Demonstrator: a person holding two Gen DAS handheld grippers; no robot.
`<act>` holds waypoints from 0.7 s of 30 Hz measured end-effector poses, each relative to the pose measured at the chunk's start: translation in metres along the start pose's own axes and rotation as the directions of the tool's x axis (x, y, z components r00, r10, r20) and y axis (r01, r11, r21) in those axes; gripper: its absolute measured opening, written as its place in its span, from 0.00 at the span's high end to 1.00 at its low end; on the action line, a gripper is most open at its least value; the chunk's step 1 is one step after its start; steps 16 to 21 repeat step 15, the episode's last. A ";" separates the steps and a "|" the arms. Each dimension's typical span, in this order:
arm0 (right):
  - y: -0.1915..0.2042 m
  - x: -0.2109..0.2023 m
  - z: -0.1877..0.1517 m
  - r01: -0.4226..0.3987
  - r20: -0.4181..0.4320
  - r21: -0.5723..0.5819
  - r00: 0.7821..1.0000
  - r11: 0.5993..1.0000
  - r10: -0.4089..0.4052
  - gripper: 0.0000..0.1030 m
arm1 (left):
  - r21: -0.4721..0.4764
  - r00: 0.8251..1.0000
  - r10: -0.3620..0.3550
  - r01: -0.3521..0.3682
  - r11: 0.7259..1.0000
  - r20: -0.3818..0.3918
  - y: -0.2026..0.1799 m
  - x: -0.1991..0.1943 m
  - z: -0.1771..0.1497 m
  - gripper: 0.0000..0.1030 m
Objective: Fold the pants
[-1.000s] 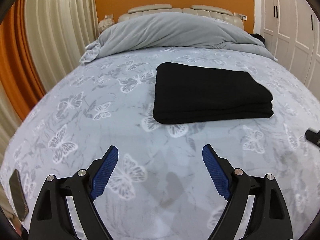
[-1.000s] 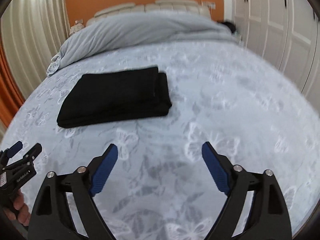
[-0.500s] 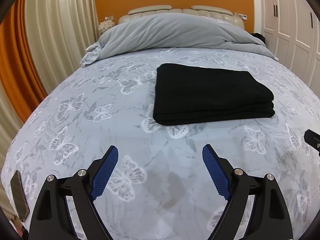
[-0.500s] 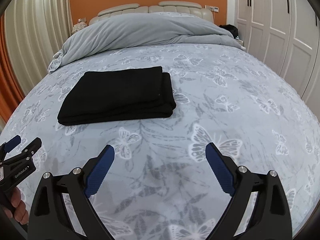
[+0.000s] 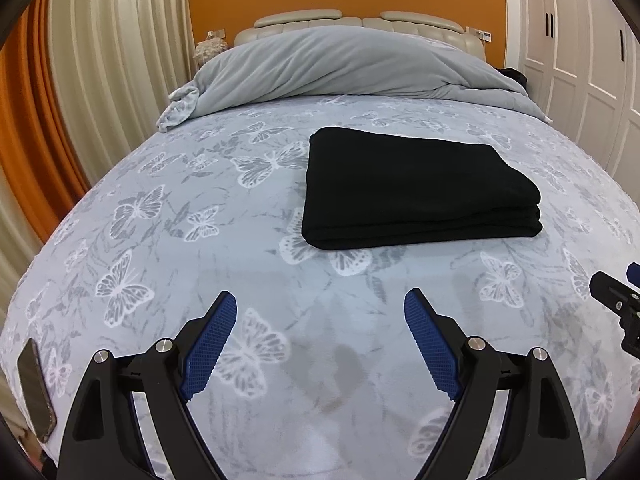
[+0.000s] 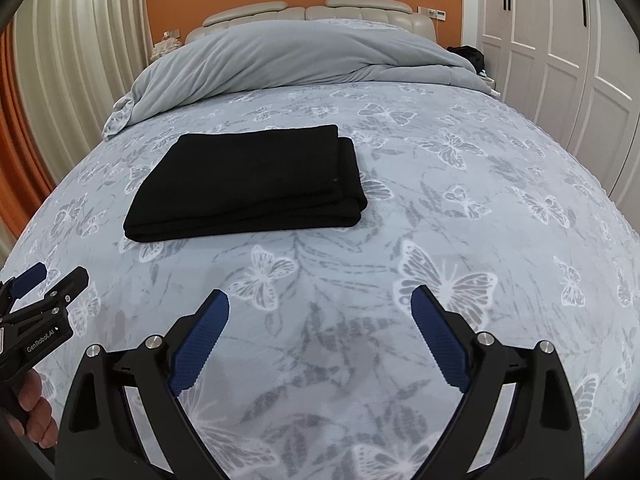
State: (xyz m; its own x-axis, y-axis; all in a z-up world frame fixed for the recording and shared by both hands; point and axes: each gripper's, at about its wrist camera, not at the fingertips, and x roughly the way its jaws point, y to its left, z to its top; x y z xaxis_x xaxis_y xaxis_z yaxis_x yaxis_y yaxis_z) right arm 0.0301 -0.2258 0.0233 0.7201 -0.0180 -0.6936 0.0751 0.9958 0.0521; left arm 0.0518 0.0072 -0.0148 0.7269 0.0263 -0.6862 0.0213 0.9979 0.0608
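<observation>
The black pants point(image 5: 416, 188) lie folded into a neat flat rectangle on the butterfly bedspread point(image 5: 200, 240), also in the right wrist view point(image 6: 248, 184). My left gripper point(image 5: 320, 344) is open and empty, held above the bed well short of the pants' near edge. My right gripper point(image 6: 320, 340) is open and empty too, near the bed's front, with the pants ahead to its left. The left gripper shows at the left edge of the right wrist view point(image 6: 44, 284).
A grey duvet point(image 5: 352, 68) is bunched at the headboard end. A phone point(image 5: 34, 392) lies at the bed's near left edge. Curtains point(image 5: 100, 60) hang on the left, white wardrobe doors point(image 6: 560, 60) stand on the right.
Both grippers have drawn back slightly and steadied; the right view is no longer blurred. The pants have not moved.
</observation>
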 end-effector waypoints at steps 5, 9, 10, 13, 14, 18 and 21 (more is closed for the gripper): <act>0.003 0.001 -0.001 -0.001 -0.005 -0.009 1.000 1.000 0.001 0.12 | -0.008 1.000 0.005 -0.005 1.000 0.007 0.000 0.001 -0.001 0.21; 0.005 0.002 -0.003 0.000 -0.012 -0.021 1.000 1.000 -0.001 0.12 | 0.015 0.999 0.043 -0.043 0.999 -0.003 -0.002 0.004 -0.002 0.23; 0.006 0.002 -0.003 0.001 -0.012 -0.022 1.000 1.000 -0.001 0.12 | 0.013 0.999 0.037 -0.037 0.999 -0.011 -0.002 0.004 -0.002 0.23; 0.007 0.002 -0.004 0.002 -0.015 -0.024 1.000 1.000 -0.003 0.12 | 0.004 1.000 0.013 -0.013 1.000 -0.018 -0.001 0.004 -0.002 0.23; 0.007 0.002 -0.004 0.002 -0.014 -0.023 1.000 1.000 -0.002 0.12 | 0.000 1.000 0.012 -0.012 1.000 -0.015 -0.001 0.003 -0.002 0.23; 0.007 0.003 -0.004 0.003 -0.015 -0.024 1.000 1.000 -0.003 0.12 | 0.001 1.000 0.008 -0.008 1.000 -0.013 -0.001 0.003 -0.002 0.23; 0.007 0.003 -0.004 0.003 -0.015 -0.024 1.000 1.000 -0.003 0.12 | 0.001 1.000 0.008 -0.008 1.000 -0.013 -0.001 0.003 -0.002 0.23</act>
